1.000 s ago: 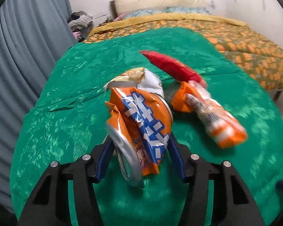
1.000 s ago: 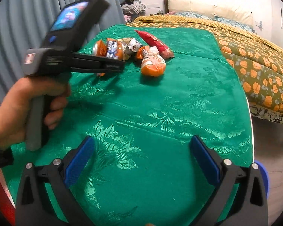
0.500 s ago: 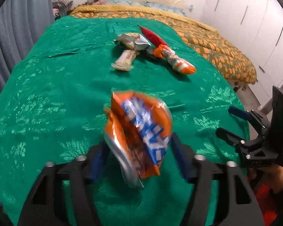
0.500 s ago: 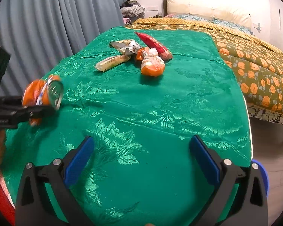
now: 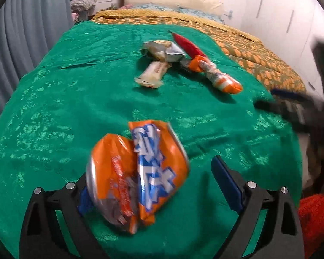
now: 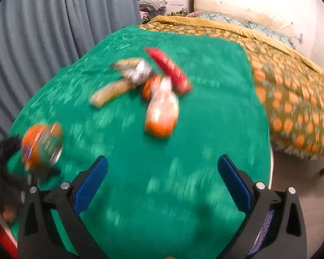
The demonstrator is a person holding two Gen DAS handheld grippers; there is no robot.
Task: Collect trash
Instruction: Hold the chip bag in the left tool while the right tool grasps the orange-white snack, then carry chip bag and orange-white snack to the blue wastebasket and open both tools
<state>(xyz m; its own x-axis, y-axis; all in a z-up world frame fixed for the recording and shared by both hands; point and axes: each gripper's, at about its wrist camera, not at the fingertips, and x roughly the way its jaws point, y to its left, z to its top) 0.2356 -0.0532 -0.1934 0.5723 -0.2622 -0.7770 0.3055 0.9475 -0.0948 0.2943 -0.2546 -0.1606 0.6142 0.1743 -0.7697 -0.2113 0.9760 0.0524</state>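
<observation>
A crushed orange and blue snack packet (image 5: 138,172) sits between the jaws of my left gripper (image 5: 151,172), which are opening. The packet leans on the left finger, and the right pad (image 5: 226,185) stands clear of it. The same packet (image 6: 41,144) shows blurred at the left of the right wrist view. Farther up the green cloth (image 5: 54,108) lies a pile: a red wrapper (image 5: 188,45), a crumpled silver wrapper (image 5: 162,50), a cream bar wrapper (image 5: 153,74) and an orange and white packet (image 5: 218,78). My right gripper (image 6: 162,166) is open and empty, short of that orange and white packet (image 6: 162,112).
Beyond the green cloth lies a bed cover (image 6: 291,75) with an orange pattern. A grey curtain (image 6: 43,32) hangs along the left. Something red (image 5: 317,211) shows past the cloth's near right edge. A heap of clothes (image 6: 153,1) sits at the back.
My left gripper drew back from the pile with the orange packet, then spread its jaws off it. The right gripper moved up and forward toward the pile.
</observation>
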